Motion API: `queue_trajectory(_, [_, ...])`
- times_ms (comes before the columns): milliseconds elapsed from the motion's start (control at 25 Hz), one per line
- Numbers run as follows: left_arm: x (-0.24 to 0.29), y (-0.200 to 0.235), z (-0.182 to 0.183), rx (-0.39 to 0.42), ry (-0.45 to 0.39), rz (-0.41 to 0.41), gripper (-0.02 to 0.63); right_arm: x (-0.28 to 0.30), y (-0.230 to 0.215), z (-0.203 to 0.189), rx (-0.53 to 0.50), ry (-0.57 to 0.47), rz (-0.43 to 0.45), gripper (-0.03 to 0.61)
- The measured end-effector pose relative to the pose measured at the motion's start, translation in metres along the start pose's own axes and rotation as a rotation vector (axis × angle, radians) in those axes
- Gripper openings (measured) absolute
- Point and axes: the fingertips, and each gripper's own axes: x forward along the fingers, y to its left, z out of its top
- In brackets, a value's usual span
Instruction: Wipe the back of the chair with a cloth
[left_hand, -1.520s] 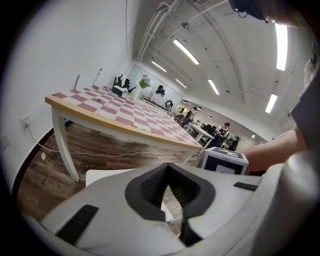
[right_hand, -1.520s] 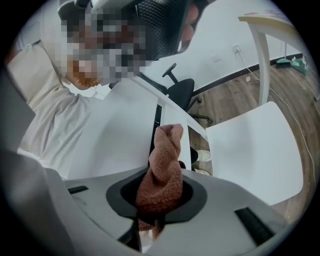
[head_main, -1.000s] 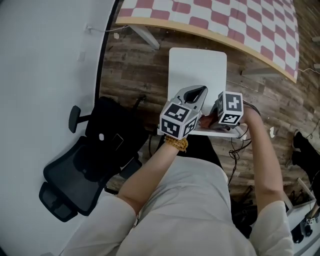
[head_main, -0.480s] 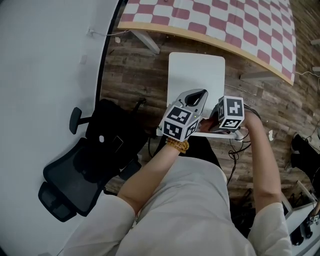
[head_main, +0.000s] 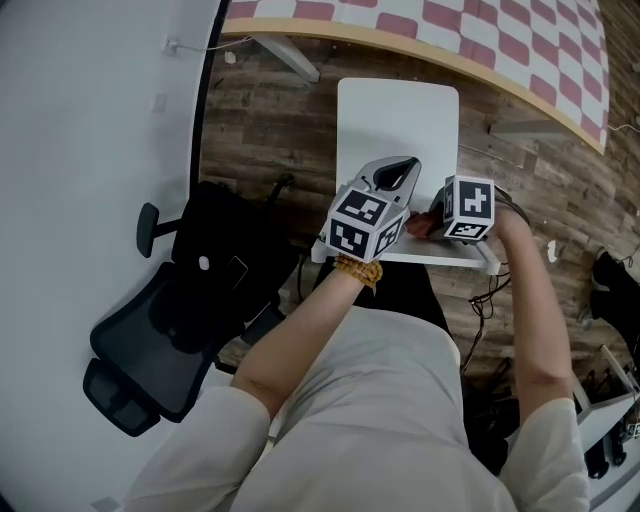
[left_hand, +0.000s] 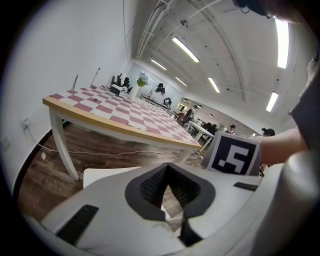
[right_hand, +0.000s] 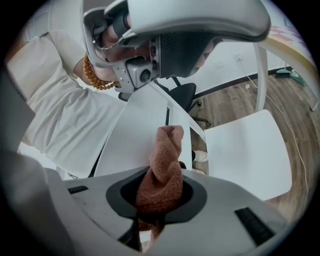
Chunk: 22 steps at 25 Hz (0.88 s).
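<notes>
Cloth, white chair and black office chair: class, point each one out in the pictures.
cloth (right_hand: 165, 165), right gripper view, on the twisted middle of the bunch.
white chair (head_main: 397, 115), head view, on the bare seat.
black office chair (head_main: 150, 345), head view, on its broad dark panel.

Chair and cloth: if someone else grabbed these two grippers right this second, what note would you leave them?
Right gripper: shut on the reddish cloth, whose end lies against the white chair back.
Left gripper: shut, holding nothing, beside the right one above the back.
Done: cloth gripped and brought to the back; how much is wiped doesn't show.
Left: probably sweep the cloth across the back.
</notes>
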Motion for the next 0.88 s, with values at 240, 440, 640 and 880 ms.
queue_trajectory(240, [0.014,0.008,-0.006,-0.019,0.010,-0.005,0.015,0.025,-0.026,-0.019,0.017,0.046,-0.045,0.084])
queue_trajectory(440, [0.026,0.011,-0.012,-0.032,0.023,-0.013,0.015,0.040,-0.042,-0.028,0.028,0.067,-0.050,0.084])
queue_trajectory(640, [0.037,0.014,-0.016,-0.043,0.030,-0.019,0.015,0.055,-0.058,-0.041,0.055,0.074,-0.028,0.084])
queue_trajectory(880, [0.046,0.019,-0.022,-0.055,0.037,-0.016,0.015,0.071,-0.076,-0.051,0.070,0.074,-0.036,0.084])
